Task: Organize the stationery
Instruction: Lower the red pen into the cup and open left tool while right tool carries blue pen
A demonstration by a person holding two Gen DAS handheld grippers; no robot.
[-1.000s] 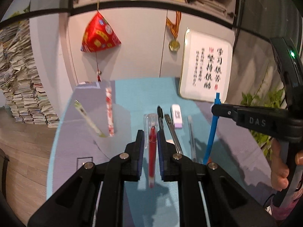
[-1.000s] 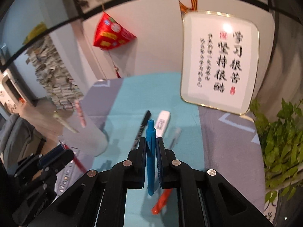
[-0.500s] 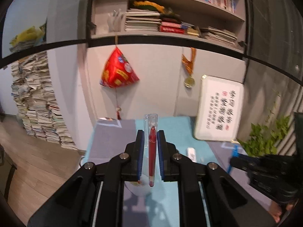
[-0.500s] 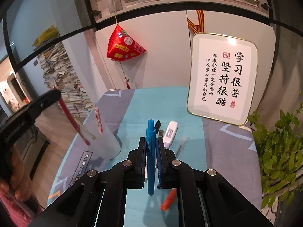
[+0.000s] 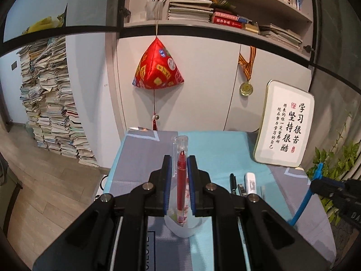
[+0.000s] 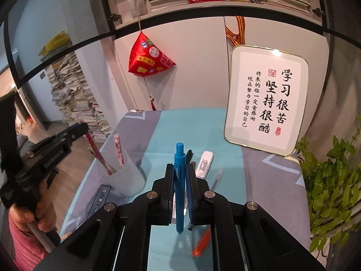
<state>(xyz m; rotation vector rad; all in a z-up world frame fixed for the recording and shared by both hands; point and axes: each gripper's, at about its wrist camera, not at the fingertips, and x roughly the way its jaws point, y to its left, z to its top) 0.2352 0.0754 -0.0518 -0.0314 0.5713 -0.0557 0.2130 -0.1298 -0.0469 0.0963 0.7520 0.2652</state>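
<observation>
- The left gripper [image 5: 178, 174] is closed on a red pen [image 5: 181, 187]. The pen runs along the jaws, its clear cap on the far end and its tip on the near, low end.
- In the left wrist view the tip of the red pen shows over the mouth of the white cup [image 5: 180, 228], which stands just below the jaws. From the right wrist view the tip seems already inside the rim of the cup [image 6: 126, 176], and the pen leans from upper left down to lower right.
- The cup stands upright at the left side of the table [image 6: 198, 128], and it holds another pen with a red and white pattern [image 6: 119, 151].
- The right gripper [image 6: 179, 180] is closed on a blue pen [image 6: 179, 189]. Its long axis also follows the jaws, with the button end far and up and the tip near and down.
- The cup lies to the left of the right gripper and a little farther, so the left hand is clearly the nearer one to it.
- I judge that the coming move is to let the red pen slide down into the cup; the blue pen must cross to the left afterwards.
- Still on the table, between the cup and the framed sign, lie a black pen [image 6: 189, 154], a white eraser [image 6: 204, 164], a clear pen [image 6: 217, 178] and an orange pen [image 6: 202, 242].
</observation>
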